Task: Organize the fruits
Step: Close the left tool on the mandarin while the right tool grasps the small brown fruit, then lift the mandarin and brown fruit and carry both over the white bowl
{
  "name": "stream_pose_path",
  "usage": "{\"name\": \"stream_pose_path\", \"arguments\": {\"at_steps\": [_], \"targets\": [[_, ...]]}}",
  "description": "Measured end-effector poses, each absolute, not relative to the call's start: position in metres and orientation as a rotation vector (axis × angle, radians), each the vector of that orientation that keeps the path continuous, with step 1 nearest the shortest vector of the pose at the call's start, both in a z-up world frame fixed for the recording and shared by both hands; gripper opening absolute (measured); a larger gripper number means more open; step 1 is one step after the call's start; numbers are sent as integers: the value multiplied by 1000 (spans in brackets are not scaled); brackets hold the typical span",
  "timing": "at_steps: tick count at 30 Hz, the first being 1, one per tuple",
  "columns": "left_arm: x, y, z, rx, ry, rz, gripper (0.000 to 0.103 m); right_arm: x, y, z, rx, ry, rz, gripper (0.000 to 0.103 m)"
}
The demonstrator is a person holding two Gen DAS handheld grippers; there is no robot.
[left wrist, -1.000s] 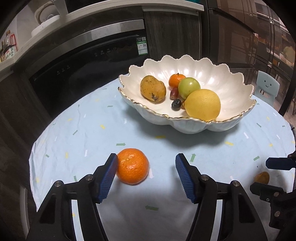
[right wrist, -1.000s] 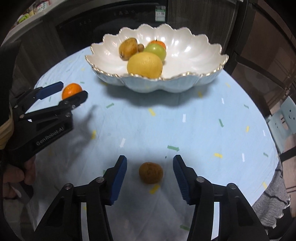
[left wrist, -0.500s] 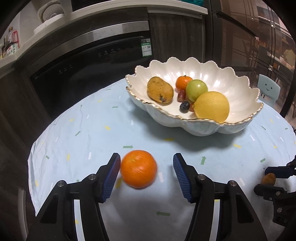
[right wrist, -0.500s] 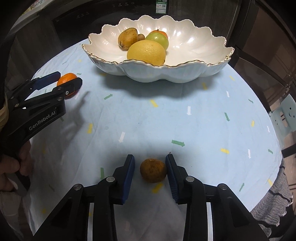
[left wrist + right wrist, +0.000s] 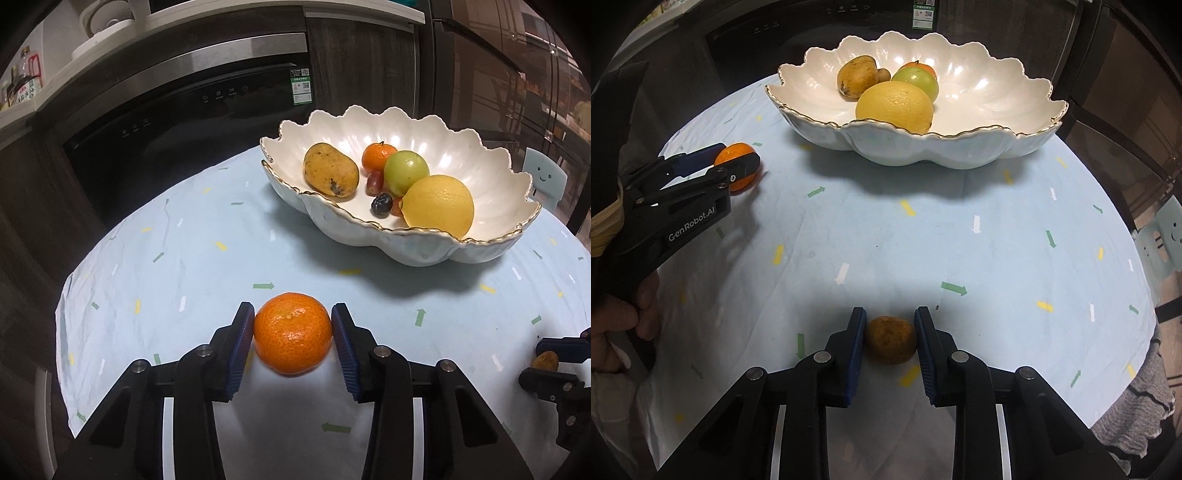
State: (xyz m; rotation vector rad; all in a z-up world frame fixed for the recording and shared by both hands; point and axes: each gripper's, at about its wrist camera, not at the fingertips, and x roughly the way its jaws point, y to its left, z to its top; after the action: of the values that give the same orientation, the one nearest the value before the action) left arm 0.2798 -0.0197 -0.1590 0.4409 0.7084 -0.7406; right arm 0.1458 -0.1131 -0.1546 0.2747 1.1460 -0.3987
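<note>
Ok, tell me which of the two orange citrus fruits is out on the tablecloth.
The larger round orange mandarin, clamped in the left tool; the smaller one sits inside the white scalloped bowl.

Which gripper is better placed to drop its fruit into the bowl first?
Probably left. Both have just been closing on fruit: left gripper on the orange, right gripper on the small brown fruit. The orange looks nearer the bowl.
</note>
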Motion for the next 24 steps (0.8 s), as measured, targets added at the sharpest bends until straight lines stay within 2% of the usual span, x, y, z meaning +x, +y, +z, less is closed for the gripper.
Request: {"name": "stream_pose_path", "arguments": {"at_steps": [24], "targets": [[247,-9,-115,368,702,-606,39,129,-130,-127,301,1111,-297,27]]}}
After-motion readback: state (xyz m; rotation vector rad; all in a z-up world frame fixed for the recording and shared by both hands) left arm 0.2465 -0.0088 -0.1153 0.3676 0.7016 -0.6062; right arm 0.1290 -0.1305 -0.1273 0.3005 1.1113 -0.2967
